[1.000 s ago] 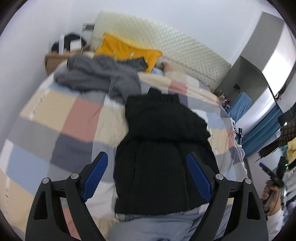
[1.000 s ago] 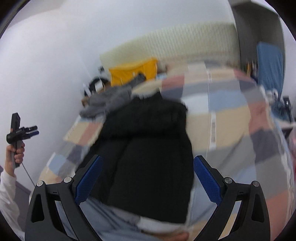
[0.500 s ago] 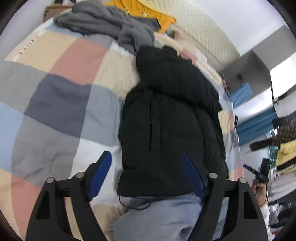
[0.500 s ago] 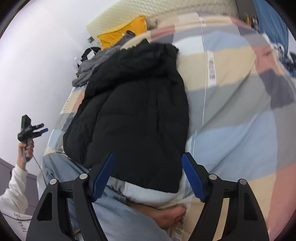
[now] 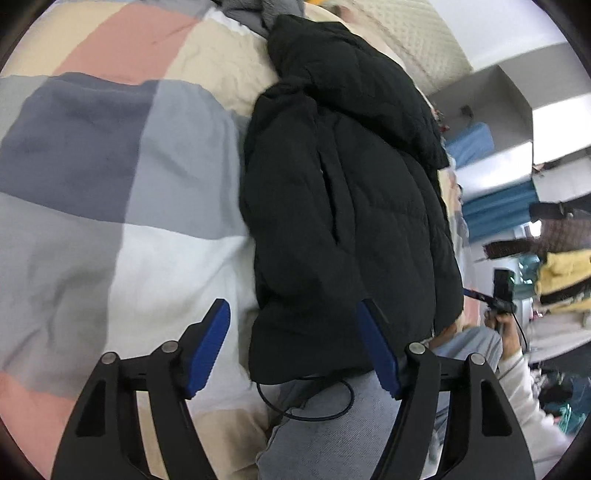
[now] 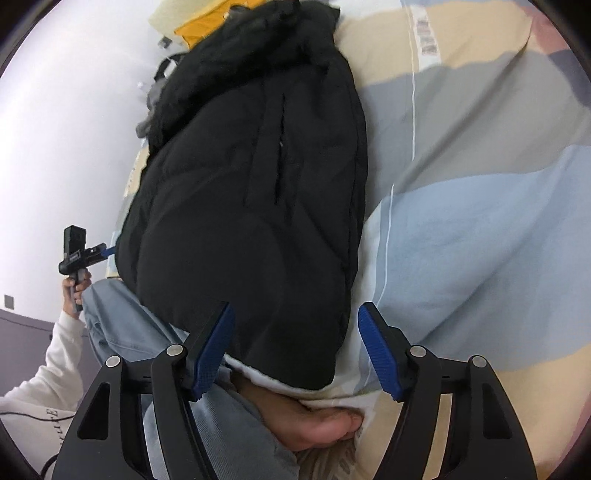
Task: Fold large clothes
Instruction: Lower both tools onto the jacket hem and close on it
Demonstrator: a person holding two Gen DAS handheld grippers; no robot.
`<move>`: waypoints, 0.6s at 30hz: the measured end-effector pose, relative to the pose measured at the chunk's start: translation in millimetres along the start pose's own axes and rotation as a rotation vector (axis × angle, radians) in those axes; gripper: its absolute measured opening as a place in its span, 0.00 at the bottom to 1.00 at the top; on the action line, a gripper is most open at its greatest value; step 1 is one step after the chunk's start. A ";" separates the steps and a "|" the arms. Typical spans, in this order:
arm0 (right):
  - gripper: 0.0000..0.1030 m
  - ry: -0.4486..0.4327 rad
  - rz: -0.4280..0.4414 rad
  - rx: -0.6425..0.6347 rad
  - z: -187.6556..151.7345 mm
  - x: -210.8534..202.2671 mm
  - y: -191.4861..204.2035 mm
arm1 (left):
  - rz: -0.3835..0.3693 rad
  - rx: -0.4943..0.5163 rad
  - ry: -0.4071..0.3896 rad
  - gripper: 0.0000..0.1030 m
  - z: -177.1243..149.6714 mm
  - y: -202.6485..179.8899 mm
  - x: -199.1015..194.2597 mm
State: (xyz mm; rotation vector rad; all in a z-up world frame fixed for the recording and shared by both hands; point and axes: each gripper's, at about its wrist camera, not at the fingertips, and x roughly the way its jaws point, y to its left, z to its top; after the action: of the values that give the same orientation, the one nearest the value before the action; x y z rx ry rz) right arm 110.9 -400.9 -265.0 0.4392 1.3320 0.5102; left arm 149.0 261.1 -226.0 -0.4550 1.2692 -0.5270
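Observation:
A black puffer jacket (image 5: pixel 347 192) lies flat and lengthwise on a checked bedspread (image 5: pixel 122 177), hem toward me, hood at the far end. My left gripper (image 5: pixel 295 332) is open and empty, its jaws astride the hem's left corner. In the right wrist view the jacket (image 6: pixel 251 192) fills the centre. My right gripper (image 6: pixel 297 336) is open and empty, its jaws astride the hem's right corner. The other gripper shows small in each view: the right gripper (image 5: pixel 495 299) and the left gripper (image 6: pixel 83 253).
My legs in grey trousers (image 5: pixel 332 424) and a bare foot (image 6: pixel 314 417) rest on the bed just below the hem. A black cable (image 5: pixel 306 402) loops over the trousers. A grey garment (image 5: pixel 258 7) and yellow fabric (image 6: pixel 207 26) lie at the bed's head.
Both grippers have moved down and closer to the jacket's hem. Both stay open.

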 end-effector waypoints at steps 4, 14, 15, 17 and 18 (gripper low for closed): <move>0.69 0.045 0.011 0.015 5.9 18.3 -5.6 | -0.090 -0.003 0.011 0.70 -4.1 3.7 5.5; 0.71 0.075 0.077 -0.081 12.3 35.4 27.9 | -0.188 0.055 0.050 0.68 0.4 -5.0 20.5; 0.71 0.069 0.089 -0.088 14.1 33.0 30.7 | -0.200 0.081 0.041 0.68 2.5 -10.4 19.7; 0.71 0.064 0.107 -0.109 16.3 30.9 34.7 | -0.212 0.097 0.037 0.68 8.5 -14.3 22.3; 0.71 0.069 0.103 -0.112 17.8 33.8 35.9 | -0.203 0.097 0.043 0.68 10.9 -14.5 26.3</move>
State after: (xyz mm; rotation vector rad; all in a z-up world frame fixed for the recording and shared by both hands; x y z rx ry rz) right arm 130.1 -352.3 -267.9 0.4017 1.3444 0.6873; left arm 163.4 234.0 -235.0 -0.4959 1.2391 -0.7695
